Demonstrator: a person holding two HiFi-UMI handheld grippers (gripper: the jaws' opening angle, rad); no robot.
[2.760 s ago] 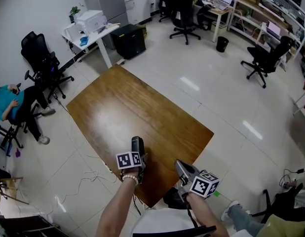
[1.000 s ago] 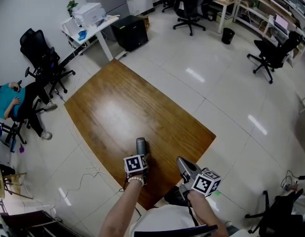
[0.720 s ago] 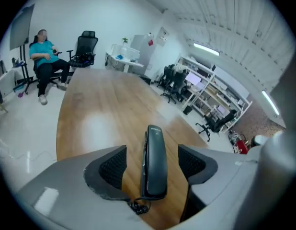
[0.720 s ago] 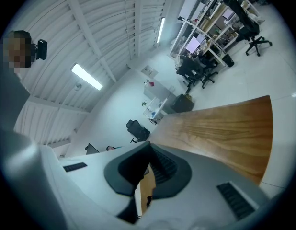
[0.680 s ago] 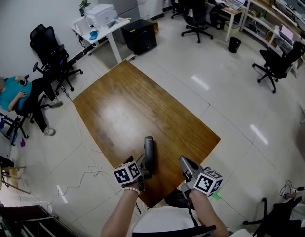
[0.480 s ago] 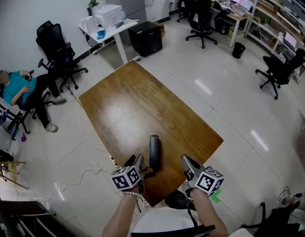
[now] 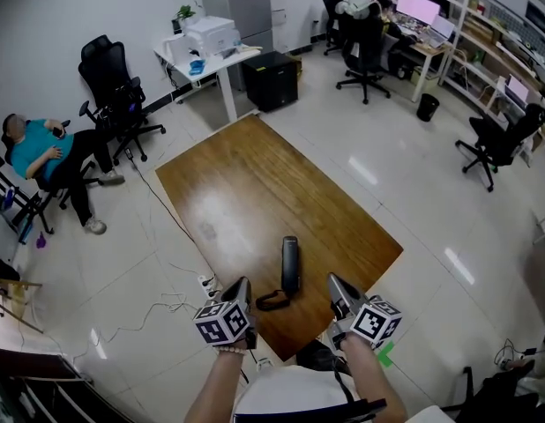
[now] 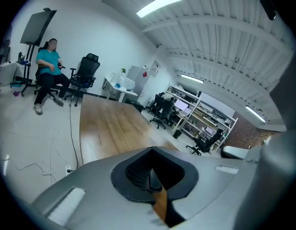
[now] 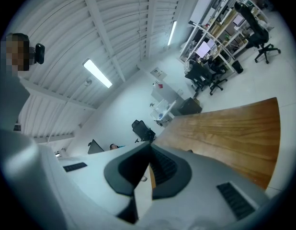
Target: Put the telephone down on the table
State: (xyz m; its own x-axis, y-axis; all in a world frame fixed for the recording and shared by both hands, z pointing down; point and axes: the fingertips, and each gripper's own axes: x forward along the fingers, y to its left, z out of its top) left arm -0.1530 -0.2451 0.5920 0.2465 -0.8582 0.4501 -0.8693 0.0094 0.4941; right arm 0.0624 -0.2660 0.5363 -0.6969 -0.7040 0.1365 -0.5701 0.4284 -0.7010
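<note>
the telephone [image 7: 291, 264] lies flat close to the wooden table's [image 7: 255, 183] near edge, with wide tabletop stretching beyond it. the left gripper [image 7: 241, 284] and right gripper [image 7: 335, 282] flank it without touching, jaws together on nothing.

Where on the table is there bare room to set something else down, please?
The table is bare from the phone out to its far corner and both side edges. Only the near edge is crowded: the phone, its cord, and the left gripper and right gripper flanking them.
</note>
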